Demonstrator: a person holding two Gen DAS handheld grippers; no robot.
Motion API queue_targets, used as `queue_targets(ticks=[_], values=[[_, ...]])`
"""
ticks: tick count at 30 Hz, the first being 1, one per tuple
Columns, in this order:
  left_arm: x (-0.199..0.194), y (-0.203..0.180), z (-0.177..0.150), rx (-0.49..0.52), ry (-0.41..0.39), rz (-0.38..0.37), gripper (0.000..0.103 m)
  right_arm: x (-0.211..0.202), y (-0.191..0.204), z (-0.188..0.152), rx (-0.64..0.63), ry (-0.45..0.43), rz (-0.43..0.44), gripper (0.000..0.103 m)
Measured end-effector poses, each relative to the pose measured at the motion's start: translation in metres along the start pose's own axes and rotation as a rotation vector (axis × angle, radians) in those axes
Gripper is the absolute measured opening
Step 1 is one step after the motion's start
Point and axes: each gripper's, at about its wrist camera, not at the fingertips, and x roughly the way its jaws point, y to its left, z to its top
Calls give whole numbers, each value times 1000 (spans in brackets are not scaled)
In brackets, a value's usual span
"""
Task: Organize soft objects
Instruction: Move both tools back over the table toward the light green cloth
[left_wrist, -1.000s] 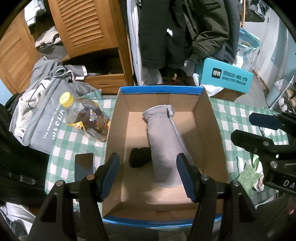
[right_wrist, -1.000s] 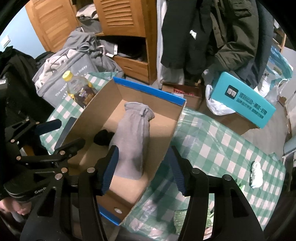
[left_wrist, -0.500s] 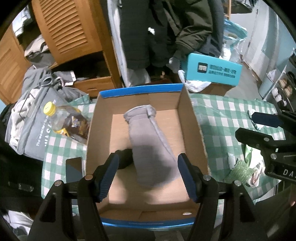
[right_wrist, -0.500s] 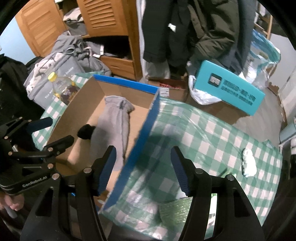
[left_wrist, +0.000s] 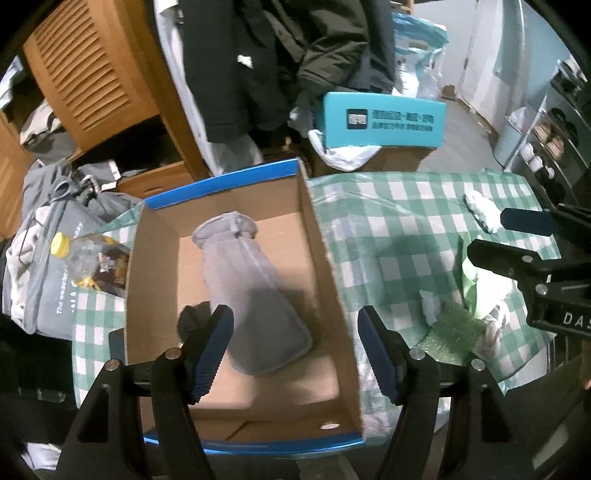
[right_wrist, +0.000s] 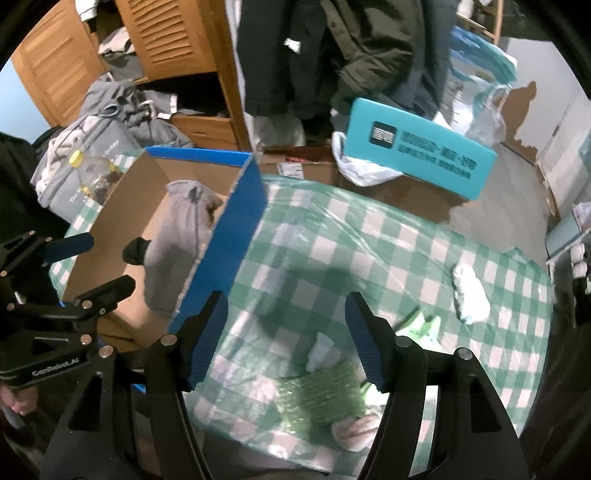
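Observation:
An open cardboard box with blue rims (left_wrist: 328, 251) (right_wrist: 236, 221) stands on the left of a green checked table. A grey sock (left_wrist: 251, 288) (right_wrist: 177, 240) and a small black soft item (left_wrist: 194, 319) (right_wrist: 136, 251) lie inside it. My left gripper (left_wrist: 295, 349) is open and empty above the box's near end. My right gripper (right_wrist: 286, 334) is open and empty above the table, right of the box. Below it lie a green mesh bundle (right_wrist: 319, 395) (left_wrist: 454, 332), a light green item (right_wrist: 421, 330) and a white soft item (right_wrist: 471, 291) (left_wrist: 480, 208).
A yellow-capped bottle (left_wrist: 88, 258) lies left of the box beside a grey bag (left_wrist: 48, 236). A teal carton (right_wrist: 417, 151) sits on cardboard behind the table. Hanging coats and a wooden wardrobe (left_wrist: 96, 74) stand at the back. The table's near edge runs just below both grippers.
Both grippers have swung to the right. The right gripper went from over the box to over the table and its soft items. The left one stays over the box.

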Motion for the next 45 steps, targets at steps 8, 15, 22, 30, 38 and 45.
queue_targets(ticks=[8,15,22,30,38,45], values=[[6,-33,4,52,26,-32,71,-5,-32,-14,53,6,-19,66],[17,-60,5,92,58,-51,72,-8,-58,-31,91,13,-39,67],[29,-85,6,127,92,-72,72,-6,-87,-47,142,31,-61,67],[51,-110,7,149,139,-85,72,-4,-112,-61,184,42,-82,67],[68,-122,9,143,166,-85,72,5,-133,-75,214,75,-99,67],[81,-135,8,164,188,-82,72,15,-153,-86,252,106,-122,67]])
